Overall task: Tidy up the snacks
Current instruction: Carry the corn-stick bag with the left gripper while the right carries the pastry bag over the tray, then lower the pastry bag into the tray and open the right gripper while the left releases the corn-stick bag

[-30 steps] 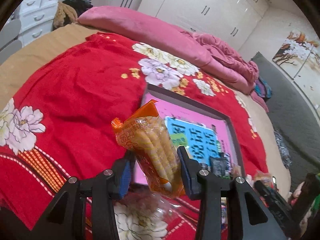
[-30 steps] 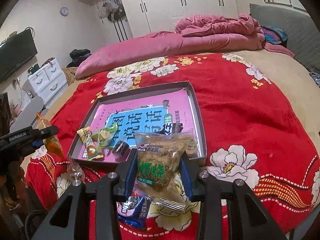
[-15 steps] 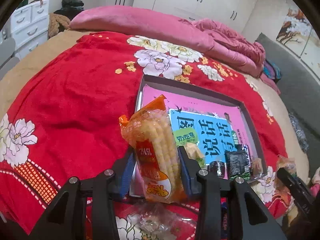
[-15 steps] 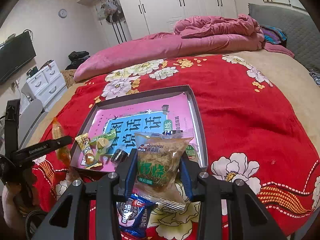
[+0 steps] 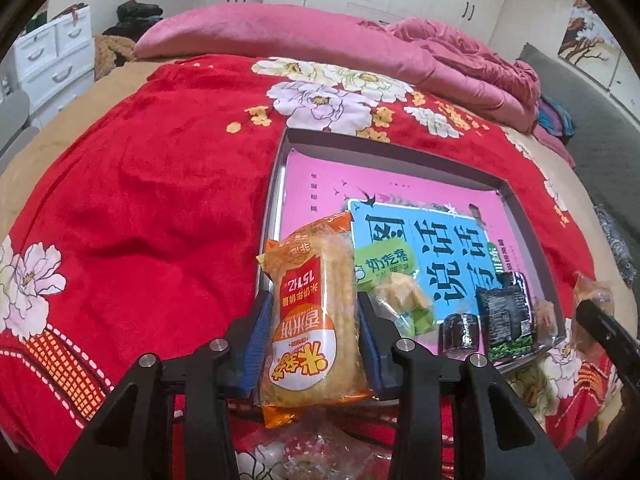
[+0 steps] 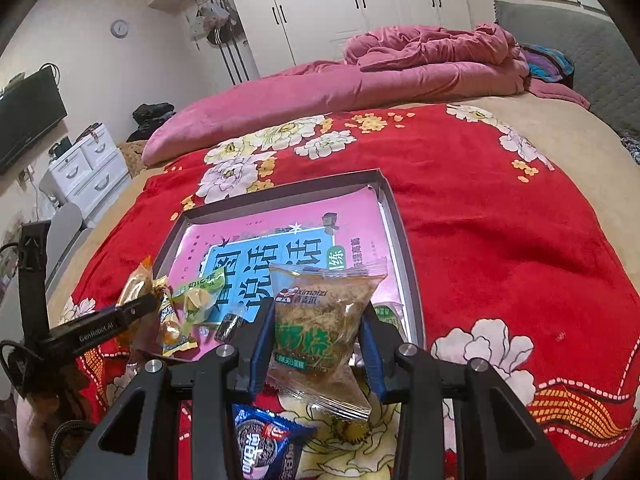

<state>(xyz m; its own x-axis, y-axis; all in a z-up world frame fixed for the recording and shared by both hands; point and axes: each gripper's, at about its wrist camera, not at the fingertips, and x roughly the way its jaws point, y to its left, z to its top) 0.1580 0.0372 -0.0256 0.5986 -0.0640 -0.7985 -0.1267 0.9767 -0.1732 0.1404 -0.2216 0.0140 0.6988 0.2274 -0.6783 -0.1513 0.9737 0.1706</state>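
Observation:
My left gripper (image 5: 316, 332) is shut on an orange rice-cracker packet (image 5: 314, 320), held over the near left corner of the grey tray (image 5: 384, 146). The tray lies on the red flowered blanket, with a pink and blue book cover inside it. A green snack packet (image 5: 394, 288), a small dark roll (image 5: 460, 330) and a black packet (image 5: 506, 316) lie in the tray. My right gripper (image 6: 320, 344) is shut on a clear packet of brown floss cake (image 6: 324, 320), at the tray's near right corner. The left gripper (image 6: 132, 312) also shows in the right wrist view, at the left.
A blue cookie packet (image 6: 264, 446) lies on the blanket under my right gripper. A clear wrapped snack (image 5: 320, 450) lies below my left gripper. A pink quilt (image 6: 360, 80) is heaped at the far side of the bed. White drawers (image 6: 86, 170) stand at the left.
My left gripper has carried the orange packet down and toward the tray's near left corner, rolling it upright. My right gripper has edged a little closer to the tray with its packet.

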